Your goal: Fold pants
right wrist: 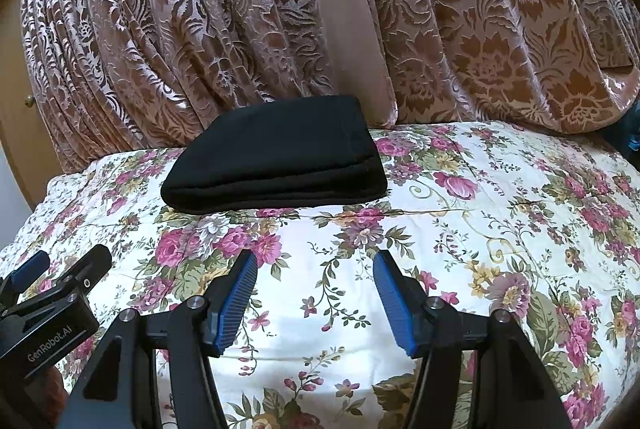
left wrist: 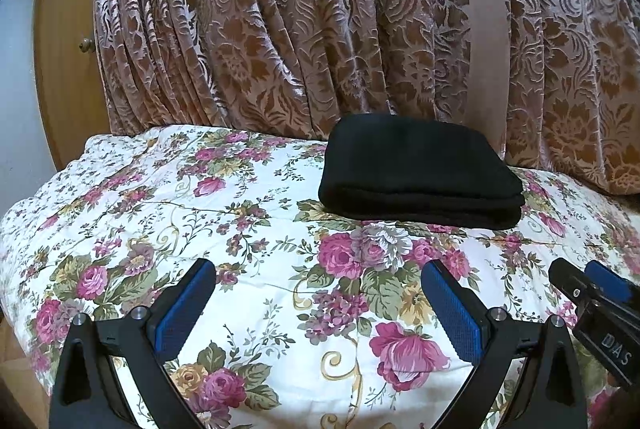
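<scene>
Pants [left wrist: 420,169], black, sit as a neat layered bundle at the far side of the bed, close to the patterned curtain [left wrist: 280,29] that hangs behind. The flowered bedspread [left wrist: 200,209] is bare between that bundle and both tools. By my reading the folding looks done, or very nearly; what is left is a check and perhaps a tidy-up. To do that well, I would come in low from the near edge, press lightly on top to flatten the stack, and keep the pads off the loose layers so nothing drags open. The edges facing the cameras look even, the corner on the right a touch rounded. The left tool [left wrist: 318,309] hangs above the bedspread with its blue pads spread and nothing between them. The right tool [right wrist: 314,303] is likewise released and empty, just beside the left one. No containers in view: no basket, no drawer open, so nothing to report there.
</scene>
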Demonstrator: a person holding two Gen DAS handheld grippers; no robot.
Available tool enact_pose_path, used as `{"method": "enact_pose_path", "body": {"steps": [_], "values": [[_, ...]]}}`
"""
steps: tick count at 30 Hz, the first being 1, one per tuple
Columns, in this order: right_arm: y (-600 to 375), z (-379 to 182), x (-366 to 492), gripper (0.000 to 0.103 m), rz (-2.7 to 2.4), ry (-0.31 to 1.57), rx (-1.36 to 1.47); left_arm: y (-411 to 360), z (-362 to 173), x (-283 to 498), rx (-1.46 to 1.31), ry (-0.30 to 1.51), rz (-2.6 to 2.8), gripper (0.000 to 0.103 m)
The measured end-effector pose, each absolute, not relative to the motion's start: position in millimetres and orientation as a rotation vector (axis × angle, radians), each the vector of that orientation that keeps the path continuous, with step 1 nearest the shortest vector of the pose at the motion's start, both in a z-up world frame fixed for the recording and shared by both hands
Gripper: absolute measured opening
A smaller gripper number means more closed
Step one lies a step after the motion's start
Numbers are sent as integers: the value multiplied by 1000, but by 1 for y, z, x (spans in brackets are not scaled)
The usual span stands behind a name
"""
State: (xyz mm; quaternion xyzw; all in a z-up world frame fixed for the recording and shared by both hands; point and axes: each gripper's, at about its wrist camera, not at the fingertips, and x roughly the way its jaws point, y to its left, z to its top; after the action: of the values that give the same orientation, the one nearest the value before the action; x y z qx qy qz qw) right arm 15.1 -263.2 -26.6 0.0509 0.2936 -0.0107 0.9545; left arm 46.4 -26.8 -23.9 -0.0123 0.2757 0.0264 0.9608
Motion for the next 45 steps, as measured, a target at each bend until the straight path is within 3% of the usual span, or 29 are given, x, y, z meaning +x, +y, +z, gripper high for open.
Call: {"method": "enact_pose_path", "body": {"steps": [45], "values": [[-265,-30,18,61,-1,607,118,-27,-27,45,-37,596,41,102]]}}
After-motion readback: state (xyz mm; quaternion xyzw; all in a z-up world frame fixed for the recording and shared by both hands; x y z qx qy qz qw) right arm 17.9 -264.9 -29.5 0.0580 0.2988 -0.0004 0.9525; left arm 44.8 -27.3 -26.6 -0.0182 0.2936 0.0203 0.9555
